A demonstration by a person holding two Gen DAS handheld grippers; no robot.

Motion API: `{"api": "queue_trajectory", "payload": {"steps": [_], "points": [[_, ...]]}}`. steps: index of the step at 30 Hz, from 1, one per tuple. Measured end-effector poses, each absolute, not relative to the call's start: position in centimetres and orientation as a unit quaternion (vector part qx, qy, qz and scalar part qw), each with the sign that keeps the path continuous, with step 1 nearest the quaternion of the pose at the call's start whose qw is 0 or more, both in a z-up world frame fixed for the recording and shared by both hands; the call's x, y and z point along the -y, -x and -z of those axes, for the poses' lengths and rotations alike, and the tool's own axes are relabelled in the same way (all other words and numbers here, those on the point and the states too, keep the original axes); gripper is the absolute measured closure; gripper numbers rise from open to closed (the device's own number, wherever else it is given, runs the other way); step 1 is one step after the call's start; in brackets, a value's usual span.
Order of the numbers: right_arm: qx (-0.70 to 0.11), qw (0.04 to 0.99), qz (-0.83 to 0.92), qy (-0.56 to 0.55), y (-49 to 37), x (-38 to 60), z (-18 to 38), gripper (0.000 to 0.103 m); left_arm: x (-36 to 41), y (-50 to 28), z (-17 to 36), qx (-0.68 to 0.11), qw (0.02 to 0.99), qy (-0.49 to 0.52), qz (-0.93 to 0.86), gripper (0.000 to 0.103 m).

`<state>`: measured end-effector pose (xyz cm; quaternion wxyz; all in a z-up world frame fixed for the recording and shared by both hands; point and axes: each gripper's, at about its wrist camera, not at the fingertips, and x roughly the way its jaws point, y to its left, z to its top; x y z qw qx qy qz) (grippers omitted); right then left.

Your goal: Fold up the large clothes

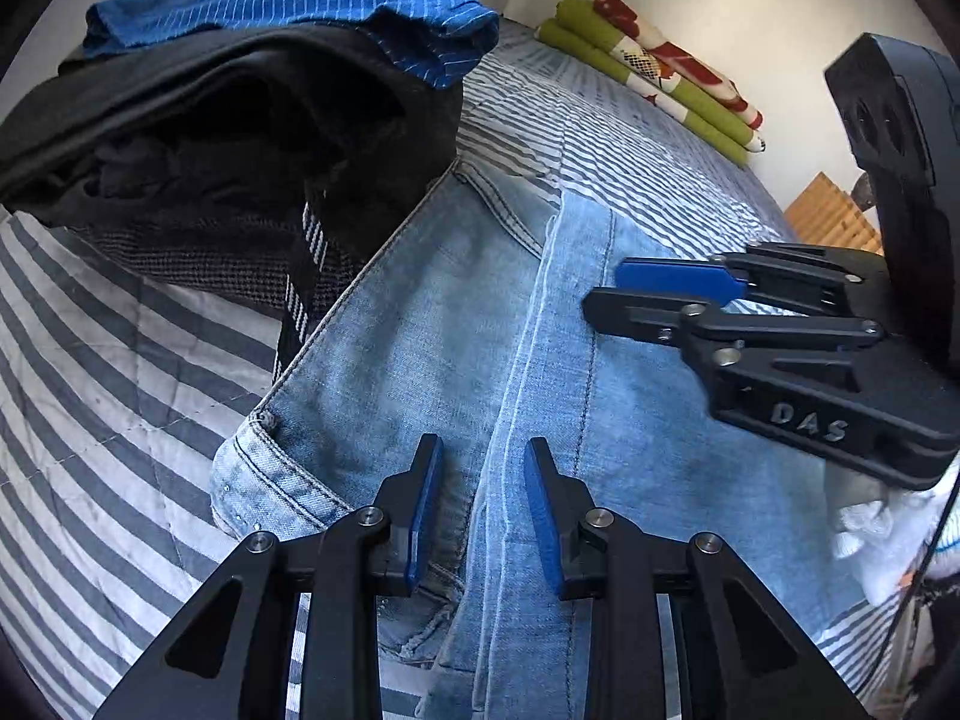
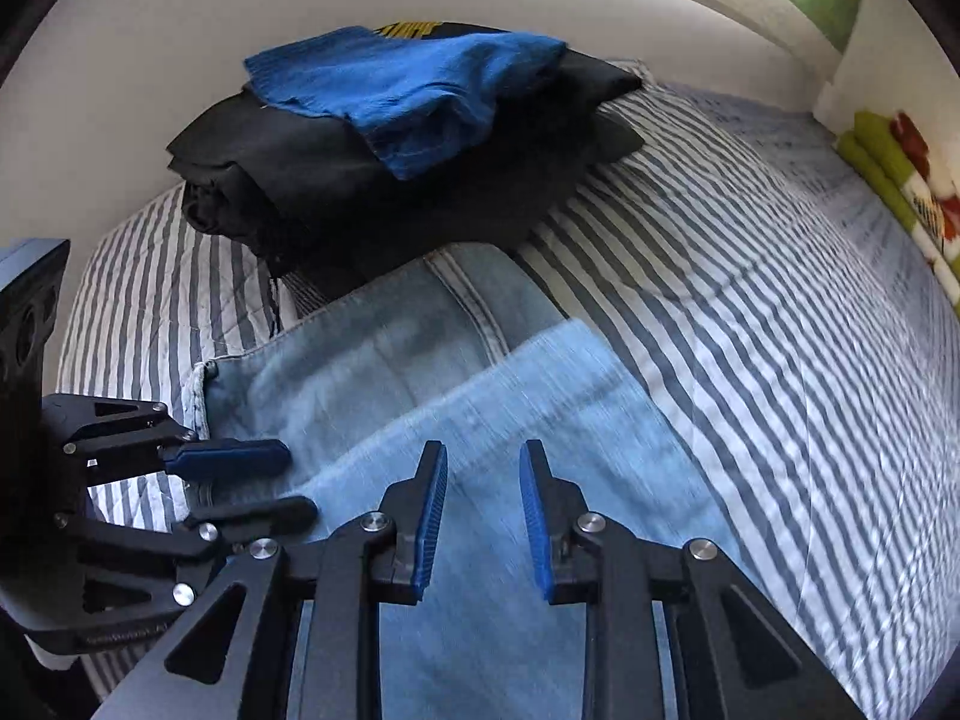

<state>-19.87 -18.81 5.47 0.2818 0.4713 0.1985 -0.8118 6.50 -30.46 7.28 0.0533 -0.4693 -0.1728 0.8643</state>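
Striped bedspread under jeans, white wall behind.

We record pale, washed-out blue jeans with lighter fading along the seams. The bedspread beneath carries grey and white stripes. We note a black garment pile, topped by a bright blue shirt with thin white pinstripes. The folded blanket is lime green with red and white floral print. Both the left gripper and right gripper are black with blue pads.
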Motion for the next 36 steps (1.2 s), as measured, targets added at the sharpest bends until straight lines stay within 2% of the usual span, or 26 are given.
{"api": "queue_trajectory", "payload": {"steps": [3,11,13,14,18,27,31,36], "points": [[-0.216,0.283,0.805,-0.475,20.2,19.9,-4.9,0.089,30.8,-6.6,-7.1,0.181,0.06,0.47,-0.862,0.072],[-0.225,0.277,0.795,-0.491,21.1,21.0,-3.8,0.09,30.8,-7.3,-7.2,0.18,0.064,0.47,-0.862,0.072],[-0.22,0.285,0.791,-0.495,21.1,21.1,-3.6,0.096,30.4,-6.2,-7.4,0.177,0.063,0.471,-0.862,0.072],[-0.22,0.288,0.79,-0.494,20.9,21.2,-3.5,0.102,30.2,-6.2,-7.4,0.176,0.064,0.471,-0.862,0.072],[-0.206,0.276,0.803,-0.487,20.5,21.1,-4.3,0.103,30.3,-6.1,-7.3,0.183,0.067,0.473,-0.859,0.072],[-0.066,0.303,0.823,-0.476,14.7,15.2,-12.4,0.103,30.9,-6.2,-7.2,0.194,0.067,0.475,-0.856,0.072],[-0.132,0.27,0.837,-0.458,12.0,15.4,-13.2,0.103,31.2,-5.9,-7.2,0.216,0.052,0.475,-0.851,0.073],[-0.136,0.252,0.82,-0.496,15.5,16.8,-10.1,0.099,31.1,-5.7,-7.5,0.218,0.055,0.476,-0.85,0.074]]}}
